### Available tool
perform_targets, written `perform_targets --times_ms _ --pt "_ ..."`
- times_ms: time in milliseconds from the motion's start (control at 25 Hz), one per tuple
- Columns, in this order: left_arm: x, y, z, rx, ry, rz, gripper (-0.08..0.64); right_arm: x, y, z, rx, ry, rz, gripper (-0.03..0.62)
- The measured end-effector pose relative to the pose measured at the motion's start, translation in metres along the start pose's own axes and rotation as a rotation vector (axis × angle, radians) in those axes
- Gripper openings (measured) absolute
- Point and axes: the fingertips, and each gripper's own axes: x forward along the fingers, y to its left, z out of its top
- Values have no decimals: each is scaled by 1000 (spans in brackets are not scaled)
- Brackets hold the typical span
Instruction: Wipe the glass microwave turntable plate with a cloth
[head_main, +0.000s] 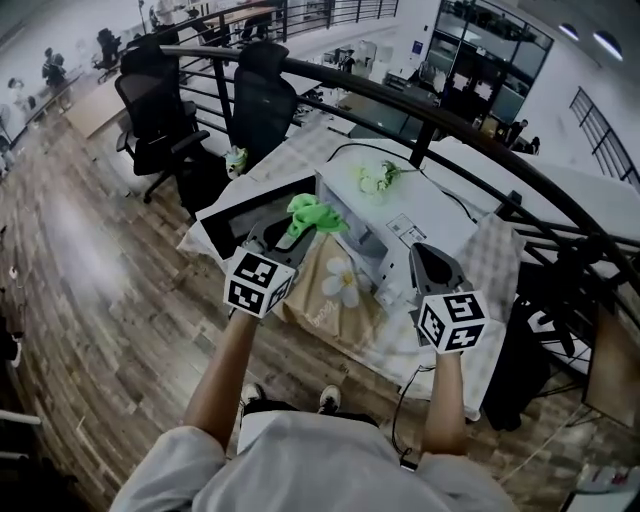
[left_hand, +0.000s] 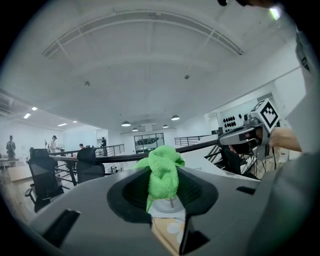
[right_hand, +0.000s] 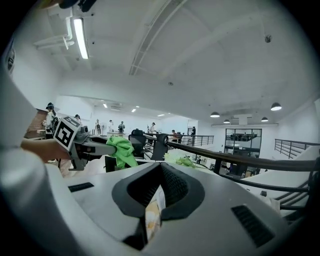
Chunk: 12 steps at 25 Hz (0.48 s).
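cloth of bright green (left_hand: 162, 169) sits bunched up between the jaws of the left gripper (left_hand: 163, 190). the jaws squeeze it tight. we hold this gripper up in the air, over a tan sheet with a white flower on it (head_main: 335, 298). the right gripper (right_hand: 156, 194) has its jaws pressed close together. only a thin slit shows between them, and nothing is held there. it hangs off to the side, apart from the left one.

just under the cloth we see a small, pale round shape. maybe it is the glass plate (left_hand: 168, 205), but the view is too poor for us to be sure.

the tan sheet hangs over the near edge of a table (head_main: 497, 250). a white box (head_main: 385, 215) stands on the table behind the sheet. black chairs (head_main: 160, 110) stand further back on the wood floor (head_main: 90, 260).
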Motion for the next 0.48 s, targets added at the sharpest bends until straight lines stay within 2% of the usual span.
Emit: perform_targets --times_ms 120,360,480 --pt "21 13 -14 -7 13 -50 140 17 3 -5 20 17 -17 12" --pt "54 42 -40 -19 28 -184 141 56 12 -19 70 39 -109 14" --pt "71 58 -58 -24 47 -237 141 75 17 -30 53 78 -162 15"
